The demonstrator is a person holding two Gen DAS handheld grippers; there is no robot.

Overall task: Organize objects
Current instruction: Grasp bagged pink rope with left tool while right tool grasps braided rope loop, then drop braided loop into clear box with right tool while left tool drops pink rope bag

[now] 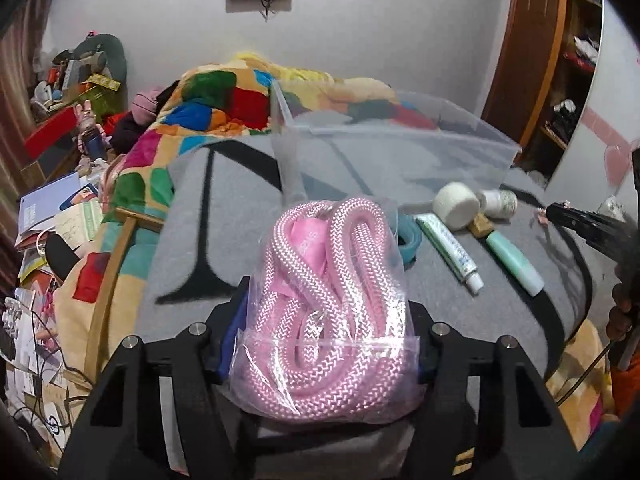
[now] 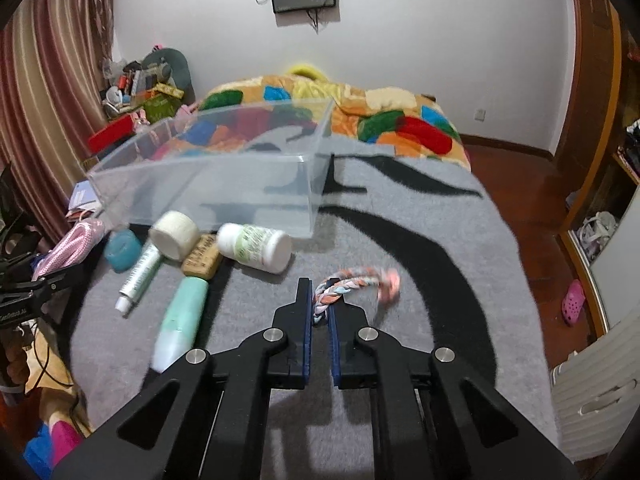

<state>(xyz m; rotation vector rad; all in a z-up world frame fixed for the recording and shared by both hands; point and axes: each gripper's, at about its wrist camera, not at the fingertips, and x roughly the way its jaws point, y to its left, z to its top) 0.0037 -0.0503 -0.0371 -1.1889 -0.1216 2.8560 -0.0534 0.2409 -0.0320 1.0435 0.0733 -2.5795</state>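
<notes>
While both tongs grip—left tongs [image 1: 320,344] the bagged rope [image 1: 320,304], right tongs [image 2: 319,304] a braided cord [image 2: 352,280]—each load next needs carrying into the clear bin [image 2: 200,176].

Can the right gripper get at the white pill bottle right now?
Probably not yet: the right gripper is shut on the braided bracelet. The white pill bottle itself lies uncovered just ahead-left.
</notes>
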